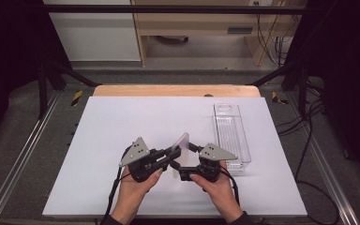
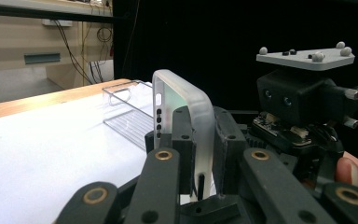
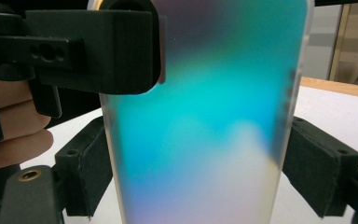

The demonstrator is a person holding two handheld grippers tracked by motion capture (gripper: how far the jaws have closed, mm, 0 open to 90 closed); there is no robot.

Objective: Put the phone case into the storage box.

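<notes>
The white table sheet point(image 1: 122, 122) lies under my hands, with a clear plastic tray point(image 1: 232, 136) lying near its right edge. Above the sheet's middle I hold a frosted phone case point(image 1: 181, 145) upright between both tools. My left gripper point(image 1: 168, 157) is clamped on its thin edge, my right gripper point(image 1: 187, 161) clenched across its width.

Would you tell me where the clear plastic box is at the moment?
In the high view the clear plastic box lies on the right side of the white table, just beyond the right gripper.
</notes>
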